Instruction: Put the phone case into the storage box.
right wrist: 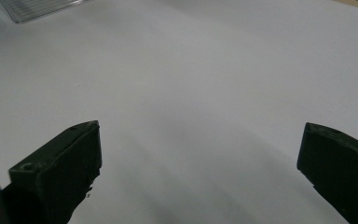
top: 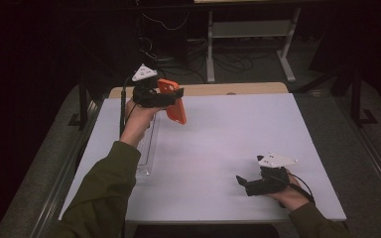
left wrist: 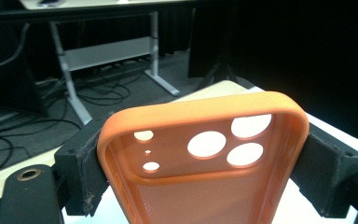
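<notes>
Orange phone case (top: 173,101) held up off the white table (top: 228,148) at its far left, pinched across its width by the left gripper (top: 166,96), camera cutouts uppermost, hollow inside toward that gripper's camera. Right gripper (top: 242,182) low at the near right, jaws spread wide with bare tabletop between them. Clear plastic tray (top: 146,146) flat along the left edge, below the raised case.

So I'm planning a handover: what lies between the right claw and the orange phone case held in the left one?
Only bare white table, as the high view shows: nothing lies between the right claw, open near the front edge, and the orange phone case in the left claw.
</notes>
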A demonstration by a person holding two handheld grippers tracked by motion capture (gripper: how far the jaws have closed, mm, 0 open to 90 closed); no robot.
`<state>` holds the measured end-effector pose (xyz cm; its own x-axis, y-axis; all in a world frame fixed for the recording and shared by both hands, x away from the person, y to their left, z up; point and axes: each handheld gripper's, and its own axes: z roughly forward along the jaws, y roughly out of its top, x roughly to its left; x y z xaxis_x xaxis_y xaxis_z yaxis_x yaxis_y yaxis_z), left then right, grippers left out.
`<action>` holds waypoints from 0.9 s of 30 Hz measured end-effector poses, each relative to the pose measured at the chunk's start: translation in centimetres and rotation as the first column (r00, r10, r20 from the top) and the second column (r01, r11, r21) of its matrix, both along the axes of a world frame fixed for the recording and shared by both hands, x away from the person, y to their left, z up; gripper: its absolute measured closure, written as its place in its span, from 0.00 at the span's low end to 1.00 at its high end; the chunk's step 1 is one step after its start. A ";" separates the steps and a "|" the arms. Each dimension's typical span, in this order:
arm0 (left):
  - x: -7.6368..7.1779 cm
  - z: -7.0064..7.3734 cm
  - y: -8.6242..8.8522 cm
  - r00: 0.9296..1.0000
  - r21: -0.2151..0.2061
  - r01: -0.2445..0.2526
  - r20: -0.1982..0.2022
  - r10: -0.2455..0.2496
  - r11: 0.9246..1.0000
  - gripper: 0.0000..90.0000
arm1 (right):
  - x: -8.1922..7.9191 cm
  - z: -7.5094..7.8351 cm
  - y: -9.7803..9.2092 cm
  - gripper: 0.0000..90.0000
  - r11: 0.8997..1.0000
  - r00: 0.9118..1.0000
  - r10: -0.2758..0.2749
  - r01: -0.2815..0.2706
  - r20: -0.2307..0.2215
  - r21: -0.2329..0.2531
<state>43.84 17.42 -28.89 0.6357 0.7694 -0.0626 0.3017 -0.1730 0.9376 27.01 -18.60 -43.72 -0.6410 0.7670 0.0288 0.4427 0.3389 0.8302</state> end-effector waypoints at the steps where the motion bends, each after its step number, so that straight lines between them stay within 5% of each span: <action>1: 0.1 0.1 0.2 1.000 0.000 -0.008 0.000 0.008 1.000 0.17 | 0.0 0.0 0.0 0.00 1.000 1.000 0.001 -0.001 0.001 0.000; 8: 1.1 0.7 1.8 0.997 0.007 -0.077 0.019 0.077 0.997 0.17 | 0.0 0.0 0.1 0.00 1.000 1.000 -0.001 0.001 -0.014 0.005; 17: 2.3 0.7 4.0 0.985 0.017 -0.173 0.026 0.173 0.985 0.17 | 0.0 0.0 0.0 0.00 1.000 1.000 0.000 0.000 -0.008 0.004; 27: 3.8 0.1 6.1 0.958 0.046 -0.284 0.039 0.283 0.958 0.17 | 0.1 0.0 0.0 0.00 1.000 1.000 0.003 -0.003 0.000 0.001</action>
<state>47.61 23.50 -28.82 0.3920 0.9199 -0.0022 0.3160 -0.1324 0.9395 27.08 -18.63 -43.76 -0.6434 0.7650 0.0296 0.4414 0.3392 0.8307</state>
